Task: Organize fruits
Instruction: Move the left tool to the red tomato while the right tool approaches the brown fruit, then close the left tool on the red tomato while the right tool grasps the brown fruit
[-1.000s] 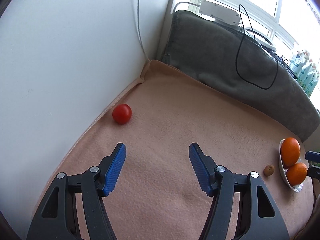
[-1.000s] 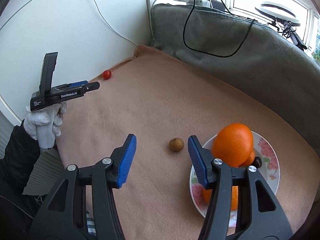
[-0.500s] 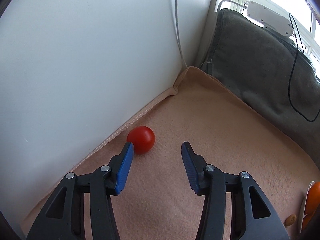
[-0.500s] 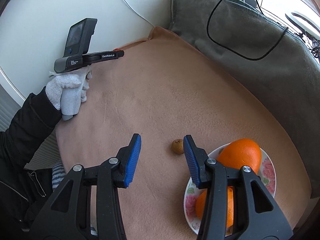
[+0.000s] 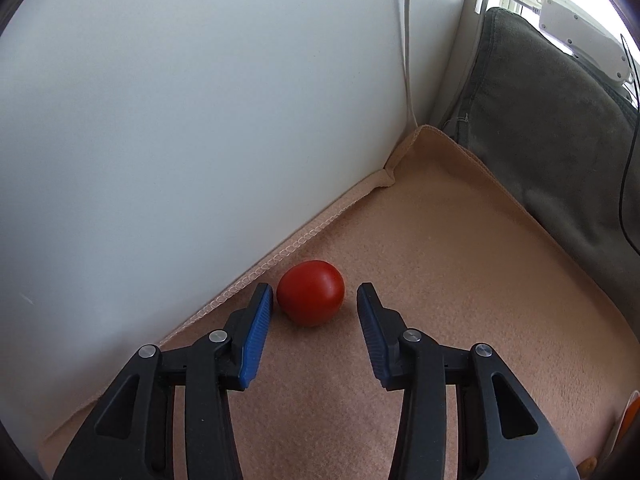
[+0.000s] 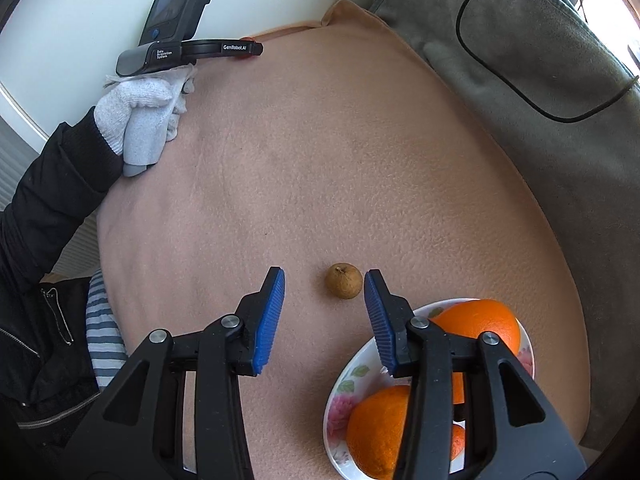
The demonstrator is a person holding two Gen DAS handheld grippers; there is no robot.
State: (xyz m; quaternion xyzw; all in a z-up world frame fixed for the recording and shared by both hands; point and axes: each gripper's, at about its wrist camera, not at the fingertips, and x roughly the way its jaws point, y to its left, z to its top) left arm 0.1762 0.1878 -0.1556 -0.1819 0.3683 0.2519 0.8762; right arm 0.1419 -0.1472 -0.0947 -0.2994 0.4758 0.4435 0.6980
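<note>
A red tomato (image 5: pixel 311 293) lies on the beige blanket (image 5: pixel 440 280) close to the white wall. My left gripper (image 5: pixel 315 294) straddles it with its jaws closing; the left pad (image 5: pixel 256 328) is almost against it and a gap shows on the right. In the right wrist view a small brown round fruit (image 6: pixel 344 286) sits between the tips of my right gripper (image 6: pixel 325 276), nearer the right pad (image 6: pixel 378 320); those jaws are closing too, without pressing it. Beside it, a flowered plate (image 6: pixel 350 368) holds oranges (image 6: pixel 478 322).
A grey cushion (image 6: pixel 540 60) with a black cable (image 6: pixel 520 92) borders the blanket at the back and right. A white power strip (image 5: pixel 576 36) lies on top of it. A gloved hand (image 6: pixel 140 108) in a black sleeve holds the left gripper at the far left.
Both grippers have come down and forward onto their fruits, and both pairs of jaws have narrowed. The tomato now sits between the left tips, the brown fruit between the right ones.
</note>
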